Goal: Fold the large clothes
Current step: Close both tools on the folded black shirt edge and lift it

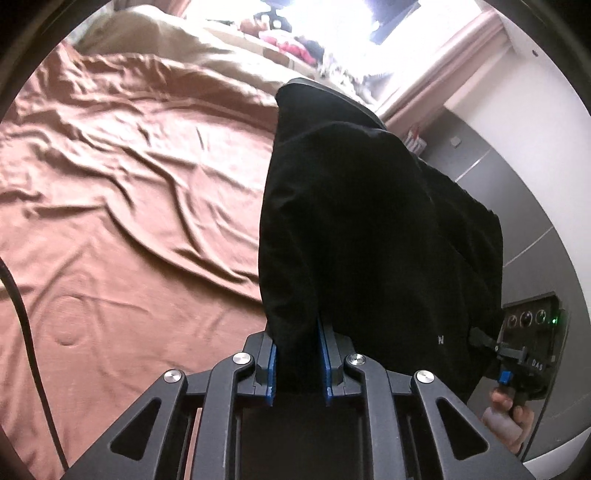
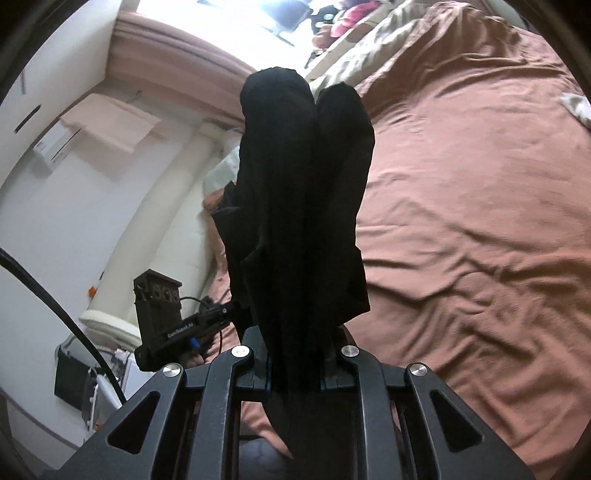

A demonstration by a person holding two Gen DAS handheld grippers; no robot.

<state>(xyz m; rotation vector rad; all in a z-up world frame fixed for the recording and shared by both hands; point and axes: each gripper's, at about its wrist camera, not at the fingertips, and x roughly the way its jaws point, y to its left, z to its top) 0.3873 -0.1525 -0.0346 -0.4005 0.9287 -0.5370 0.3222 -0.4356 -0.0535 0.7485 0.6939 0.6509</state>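
A large black garment (image 1: 369, 221) hangs in the air over a bed with a brown sheet (image 1: 129, 184). My left gripper (image 1: 297, 363) is shut on one bunched edge of it. My right gripper (image 2: 295, 363) is shut on another part of the same garment (image 2: 303, 221), which hangs in long folds ahead of the fingers. The right gripper also shows in the left wrist view (image 1: 524, 354) at the right, held by a hand. The left gripper shows in the right wrist view (image 2: 177, 332) at the left.
The brown sheet (image 2: 480, 221) is wrinkled and covers the bed. A beige pillow (image 1: 155, 37) lies at the head. A bright window (image 1: 332, 22) and cluttered sill are beyond. White wall and grey panels (image 1: 517, 177) stand at the bedside.
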